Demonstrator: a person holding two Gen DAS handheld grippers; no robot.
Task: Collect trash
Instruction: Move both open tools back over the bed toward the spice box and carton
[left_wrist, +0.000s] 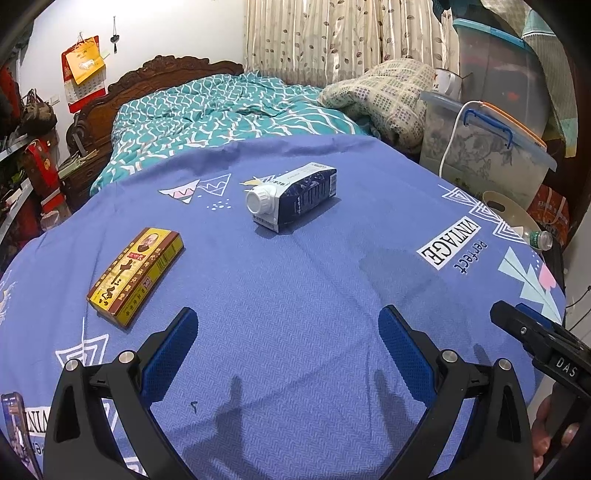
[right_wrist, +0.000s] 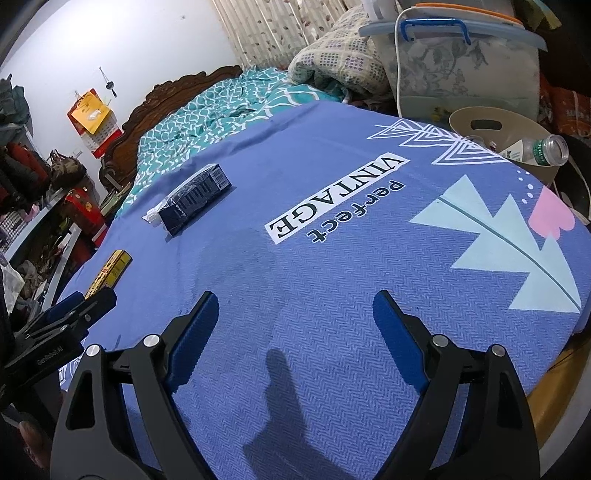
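A dark blue carton with a white screw cap lies on its side on the blue tablecloth; it also shows in the right wrist view. A yellow and brown box lies flat to its left and shows in the right wrist view. A beige bin beyond the table's right edge holds a plastic bottle. My left gripper is open and empty, short of both items. My right gripper is open and empty over the cloth.
A bed with a teal quilt lies behind the table. Clear storage bins stand at the back right, a folded blanket beside them. Cluttered shelves stand at the left. A phone shows at the lower left.
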